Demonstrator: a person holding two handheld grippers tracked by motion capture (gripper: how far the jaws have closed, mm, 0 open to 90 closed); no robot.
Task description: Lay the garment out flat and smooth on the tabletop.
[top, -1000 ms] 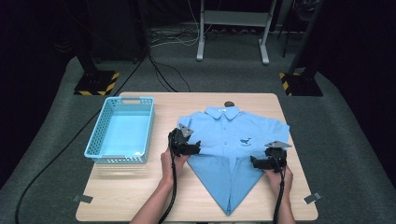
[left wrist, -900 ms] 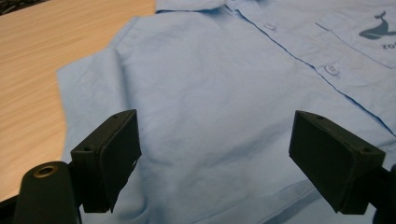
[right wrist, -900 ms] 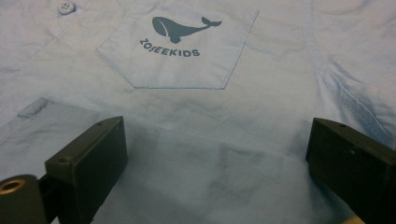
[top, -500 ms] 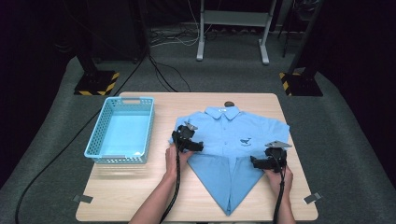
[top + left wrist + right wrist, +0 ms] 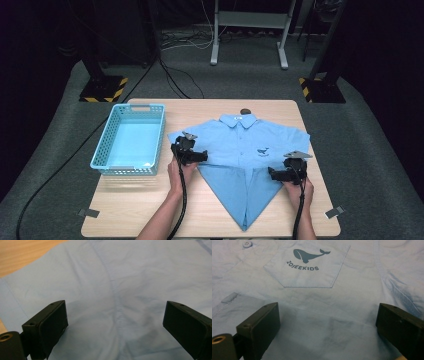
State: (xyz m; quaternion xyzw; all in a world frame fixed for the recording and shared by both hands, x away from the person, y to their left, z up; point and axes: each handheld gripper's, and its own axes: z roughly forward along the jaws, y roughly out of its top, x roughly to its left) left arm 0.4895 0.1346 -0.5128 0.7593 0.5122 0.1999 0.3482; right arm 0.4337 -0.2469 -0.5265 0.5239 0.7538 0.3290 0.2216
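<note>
Looking at the light blue short-sleeved cotton shirt (image 5: 250, 155), it lay flat on the pale wooden worktop (image 5: 130, 200), collar away from the person and lower half folded to a point. The left gripper (image 5: 192, 155) sat over its left sleeve, jaws spread and empty; the right gripper (image 5: 284, 174) hovered just below the whale-print chest pocket (image 5: 308, 267), likewise released. My guess was either could pinch just one layer and drag the fold crooked. The turquoise plastic mesh basket (image 5: 102, 155) sat beside it.
</note>
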